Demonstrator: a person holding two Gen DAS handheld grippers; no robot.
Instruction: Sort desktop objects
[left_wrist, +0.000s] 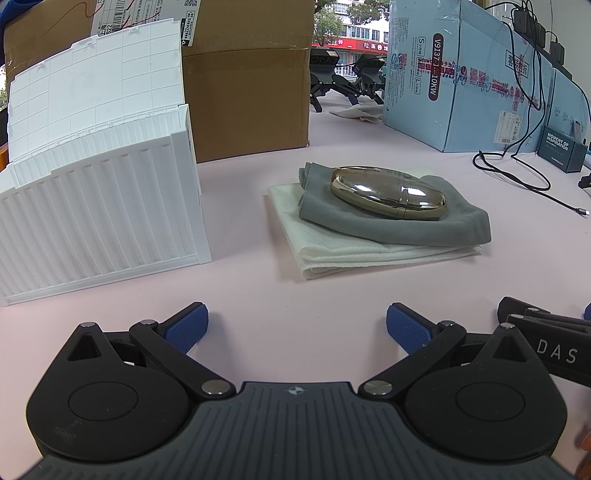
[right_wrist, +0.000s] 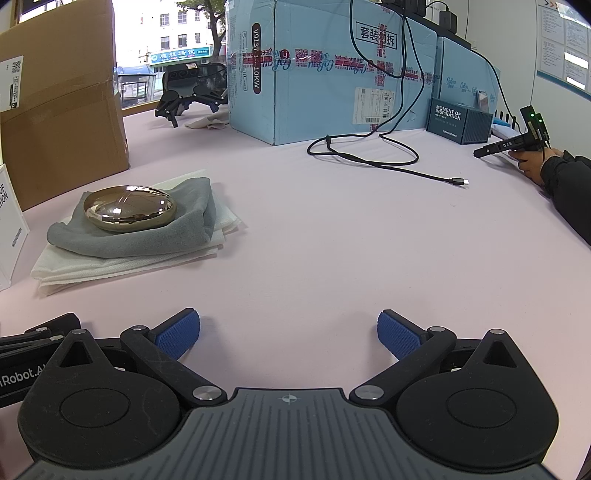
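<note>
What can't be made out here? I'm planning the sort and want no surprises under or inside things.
- Inside of the white ribbed box: left wrist view, its raised lid and walls block it.
- Under the gold oval case: hidden by the case; it lies on the grey cloth.
- White cloth: mostly covered by the grey one.
- Blue carton's label: right wrist view, print too small.

Both wrist views look low across the table, near the gold oval case (left_wrist: 388, 192) (right_wrist: 129, 208): left wrist faces it squarely, right wrist from its right.
</note>
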